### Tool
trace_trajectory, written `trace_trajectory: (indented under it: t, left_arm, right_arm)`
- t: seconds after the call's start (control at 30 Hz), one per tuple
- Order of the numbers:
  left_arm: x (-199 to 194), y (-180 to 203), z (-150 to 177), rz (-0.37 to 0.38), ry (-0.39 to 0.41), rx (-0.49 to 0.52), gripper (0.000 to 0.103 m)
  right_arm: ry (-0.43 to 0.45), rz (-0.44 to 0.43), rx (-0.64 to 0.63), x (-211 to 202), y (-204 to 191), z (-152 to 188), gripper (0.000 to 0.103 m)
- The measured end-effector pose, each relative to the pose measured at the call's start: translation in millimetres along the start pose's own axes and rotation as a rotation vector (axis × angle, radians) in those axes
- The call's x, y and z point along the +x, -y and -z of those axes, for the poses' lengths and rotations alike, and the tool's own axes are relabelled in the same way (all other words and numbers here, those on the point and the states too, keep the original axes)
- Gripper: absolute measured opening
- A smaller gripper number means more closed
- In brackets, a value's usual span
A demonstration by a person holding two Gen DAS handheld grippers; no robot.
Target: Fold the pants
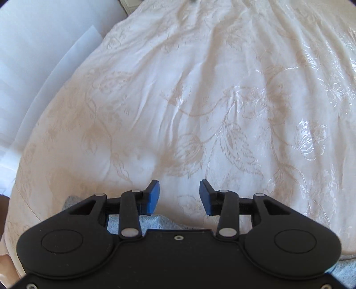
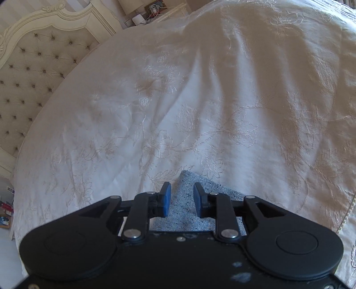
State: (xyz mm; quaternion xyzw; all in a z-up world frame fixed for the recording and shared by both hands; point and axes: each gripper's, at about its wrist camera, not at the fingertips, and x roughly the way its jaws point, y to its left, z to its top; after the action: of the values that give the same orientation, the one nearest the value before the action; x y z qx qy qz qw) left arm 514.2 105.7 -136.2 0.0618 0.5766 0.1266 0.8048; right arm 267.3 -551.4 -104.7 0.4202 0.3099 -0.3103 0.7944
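Both grippers hover low over the bed, nothing held. Left gripper [image 1: 179,197]: jaws spread wide, empty, cream bedspread [image 1: 200,100] showing in the gap. Right gripper [image 2: 179,199]: jaws parted, narrower gap, not pinching; a corner of the pants [image 2: 189,209] sits between and below the pads, whether they touch it can't be told. Pants are grey-blue speckled fabric lying at the bed's near edge, mostly hidden under both gripper bodies; in the left wrist view only strips show behind the fingers and at lower right. The pointed corner in the right view looks like a neat flat edge, so some folding may be done, but the full garment is out of sight, so stage can't be judged firmly. Left to do, likely: grasp that corner and carry it over, or final smoothing. Around: bedspread is rumpled with ridges and embroidered flowers, may drag on the cloth; tufted headboard [image 2: 33,73] at the far left of the bed, a cluttered nightstand [image 2: 153,13] beyond the far edge, well apart. Nothing stands between the jaws and the pants.
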Motion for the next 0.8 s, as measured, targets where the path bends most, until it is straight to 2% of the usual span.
trace_trajectory:
  t: [0.13,0.2,0.33,0.47,0.57,0.67,0.7,0.73,0.8]
  left_arm:
    - [-29.8,1.7,4.2,0.034,0.051,0.0,0.05]
    - [-48.7,2.2,22.5,0.072,0.066,-0.001,0.05]
    - [-78.9,7.7,70.2,0.091,0.091,0.038,0.051]
    - [-108.5,5.7,129.3,0.088,0.074,0.056,0.051]
    - [-125.9,6.3,173.1,0.073,0.049,0.082,0.051]
    - [-133.2,8.3,208.3,0.059,0.007,0.116,0.051]
    - [-136.4,7.8,222.6,0.055,-0.008,0.125,0.051]
    - [-138.3,7.9,233.8,0.05,-0.024,0.135,0.051]
    - [-139.7,5.9,251.4,0.031,-0.047,0.135,0.051]
  right_arm:
    - [-0.063,0.003,-0.036,-9.6,24.5,14.4,0.026]
    - [-0.087,0.017,-0.055,-7.2,34.0,22.7,0.026]
    - [-0.116,0.022,0.007,4.9,55.1,34.1,0.026]
    - [-0.165,0.065,0.045,26.9,62.7,36.7,0.029]
    - [-0.189,0.043,0.08,36.8,66.8,40.7,0.03]
    - [-0.167,0.009,0.084,35.8,64.8,43.7,0.03]
    - [-0.16,0.011,0.07,33.1,61.5,44.1,0.02]
    - [-0.159,0.016,0.045,26.3,58.0,44.5,0.005]
    - [-0.135,0.012,-0.014,4.8,51.2,45.9,0.005]
